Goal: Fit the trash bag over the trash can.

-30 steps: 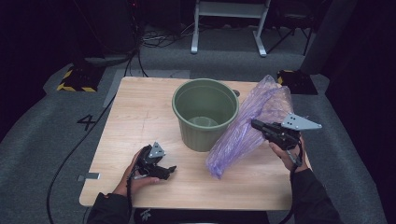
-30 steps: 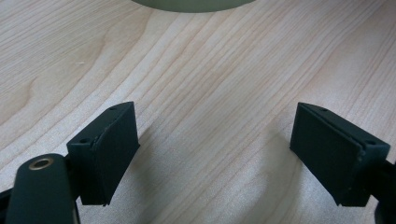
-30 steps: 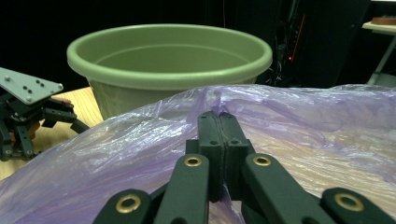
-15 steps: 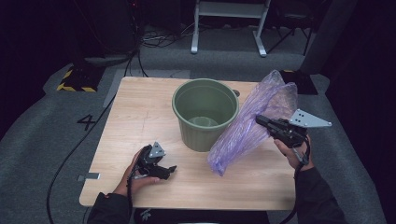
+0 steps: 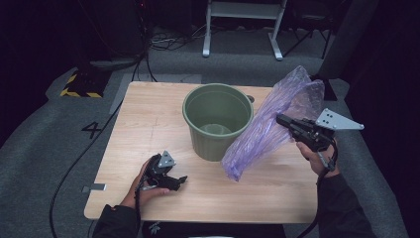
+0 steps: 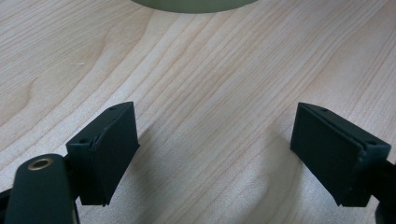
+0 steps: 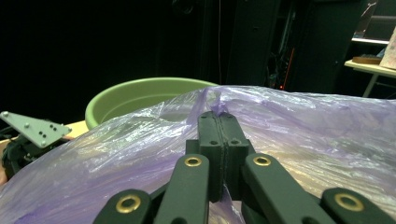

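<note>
A translucent purple plastic bag [image 5: 270, 134] hangs slanted at the table's right, its lower end just touching the wood. My right gripper [image 5: 280, 119] is shut on the bag's film, and in the right gripper view the two jaws [image 7: 219, 122] press together with purple film [image 7: 299, 135] pinched between them. A green bucket [image 5: 218, 121] stands upright at the table's middle, just left of the bag. My left gripper [image 5: 182, 179] rests on the table near the front left, held in a hand. In the left gripper view its pads [image 6: 112, 149] stand wide apart over bare wood, with nothing between them.
The wooden table [image 5: 148, 124] has free room on its left half and along the front edge. A metal stand [image 5: 242, 20] and cables lie on the grey floor behind. A black and yellow striped block [image 5: 79, 84] sits off the table's far left corner.
My right gripper has risen with the bag, lifting most of it off the table and stretching it into a steeper slant. The left gripper has stayed put.
</note>
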The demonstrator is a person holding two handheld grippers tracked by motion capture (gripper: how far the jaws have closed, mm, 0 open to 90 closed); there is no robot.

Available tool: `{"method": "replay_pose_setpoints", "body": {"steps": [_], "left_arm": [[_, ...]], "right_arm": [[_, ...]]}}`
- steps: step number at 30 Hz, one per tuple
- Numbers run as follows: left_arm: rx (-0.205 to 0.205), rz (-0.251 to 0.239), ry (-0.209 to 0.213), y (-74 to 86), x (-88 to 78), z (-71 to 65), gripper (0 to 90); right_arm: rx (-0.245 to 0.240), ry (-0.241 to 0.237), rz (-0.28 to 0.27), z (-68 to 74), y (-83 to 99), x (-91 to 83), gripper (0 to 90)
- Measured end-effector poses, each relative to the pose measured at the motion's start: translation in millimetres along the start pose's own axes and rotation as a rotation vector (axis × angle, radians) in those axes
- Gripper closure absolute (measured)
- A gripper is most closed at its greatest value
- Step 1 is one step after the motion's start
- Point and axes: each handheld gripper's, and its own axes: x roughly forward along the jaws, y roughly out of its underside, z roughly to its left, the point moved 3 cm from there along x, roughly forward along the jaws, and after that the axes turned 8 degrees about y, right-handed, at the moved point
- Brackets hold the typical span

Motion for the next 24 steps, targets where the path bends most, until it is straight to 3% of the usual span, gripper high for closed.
{"method": "replay_pose_setpoints", "body": {"steps": [6, 12, 19, 22, 24], "left_arm": [[0.001, 0.000, 0.001, -0.1, 0.1, 0.1, 14.5], [0.000, 0.000, 0.000, -0.1, 0.1, 0.1, 14.5], [0.003, -0.001, -0.001, 0.0, -0.1, -0.5, 14.7], [0.014, 0.011, -0.002, -1.0, -1.5, -2.9, 15.7], [0.036, -0.007, 0.012, -4.5, -4.5, -7.8, 17.1]], "right_arm": [[0.007, -0.014, -0.023, 2.2, -13.7, 7.2, 90.0], [-0.017, -0.007, -0.040, 5.2, -27.7, 9.1, 90.0], [-0.014, 0.012, -0.055, 0.4, -36.2, 15.9, 90.0], [-0.002, 0.022, -0.058, -4.0, -38.0, 19.0, 90.0], [0.007, 0.031, -0.061, -7.4, -38.6, 22.1, 90.0]]}}
